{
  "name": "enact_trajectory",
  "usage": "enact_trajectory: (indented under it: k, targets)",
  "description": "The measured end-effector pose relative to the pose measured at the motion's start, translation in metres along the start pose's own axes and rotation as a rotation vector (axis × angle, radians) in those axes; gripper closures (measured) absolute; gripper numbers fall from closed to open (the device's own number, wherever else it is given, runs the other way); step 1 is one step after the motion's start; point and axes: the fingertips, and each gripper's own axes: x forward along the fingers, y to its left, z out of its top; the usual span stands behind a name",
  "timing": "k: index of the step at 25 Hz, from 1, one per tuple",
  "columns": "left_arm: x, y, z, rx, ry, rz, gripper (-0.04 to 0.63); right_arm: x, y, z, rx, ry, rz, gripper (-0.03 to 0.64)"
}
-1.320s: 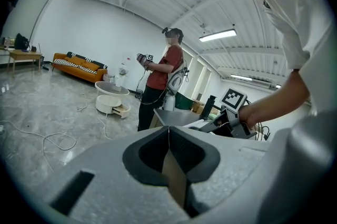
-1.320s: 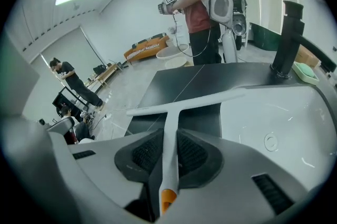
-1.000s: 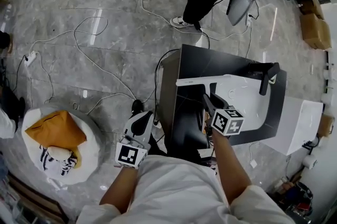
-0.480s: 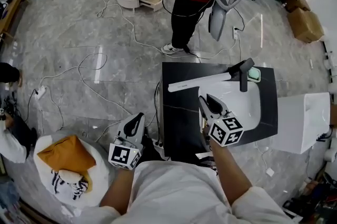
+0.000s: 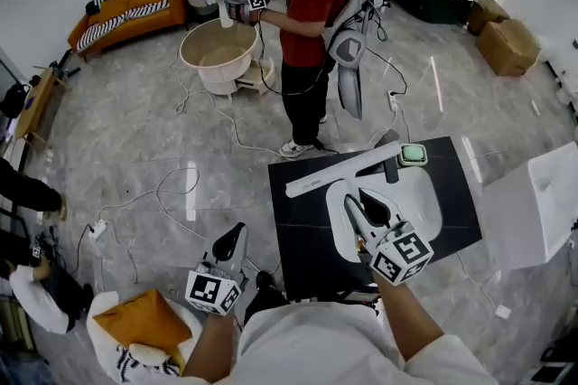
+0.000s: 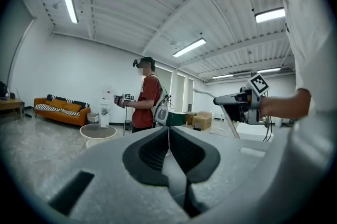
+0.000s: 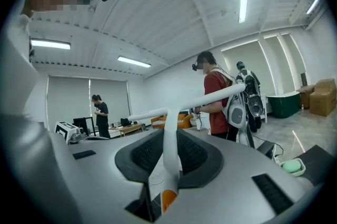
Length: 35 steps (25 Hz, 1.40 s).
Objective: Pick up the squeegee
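The white squeegee [image 5: 348, 168] is held above the black table [image 5: 298, 230], with its long T-shaped blade pointing away from me. My right gripper [image 5: 363, 202] is shut on the squeegee's handle, over the white sink basin [image 5: 429, 193]. In the right gripper view the squeegee [image 7: 171, 118] runs up between the dark pads [image 7: 197, 157], and an orange band shows near the jaws' root. My left gripper [image 5: 233, 240] hangs left of the table over the floor, shut on nothing; its jaws meet in the left gripper view [image 6: 168, 136].
A black faucet [image 5: 390, 159] and a green pad [image 5: 413, 154] sit at the sink's far rim. A person in a red shirt [image 5: 312, 13] stands beyond the table beside a round tub [image 5: 221, 53]. Cables [image 5: 172, 184] cross the floor. A white cabinet [image 5: 533, 202] stands to the right.
Both grippers have risen. The squeegee has come up with the right gripper, away from the sink top. The head view has tipped up and shows more of the room.
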Motion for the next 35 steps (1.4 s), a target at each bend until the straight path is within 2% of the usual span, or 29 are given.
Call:
enact_trajectory:
  k: [5,12,16,20,24,35]
  targets:
    - [-0.005,-0.022,0.029,0.042,-0.022,-0.018,0.578,-0.038,0.001,0.029,-0.032,-0.107,0.024,0.537]
    - [-0.007,-0.048,0.059,0.085,-0.068,-0.002,0.578,-0.083,-0.013,0.054,-0.06,-0.248,0.033,0.537]
    - [-0.003,-0.061,0.071,0.091,-0.099,0.007,0.578,-0.096,-0.027,0.063,-0.076,-0.293,0.023,0.537]
    - [-0.007,-0.069,0.086,0.103,-0.124,0.025,0.578,-0.103,-0.033,0.067,-0.111,-0.313,0.01,0.537]
    - [-0.008,-0.068,0.094,0.116,-0.14,0.046,0.578,-0.105,-0.039,0.064,-0.095,-0.321,0.007,0.537]
    - [0.001,-0.073,0.088,0.12,-0.133,0.071,0.578,-0.11,-0.051,0.057,-0.114,-0.296,-0.031,0.537]
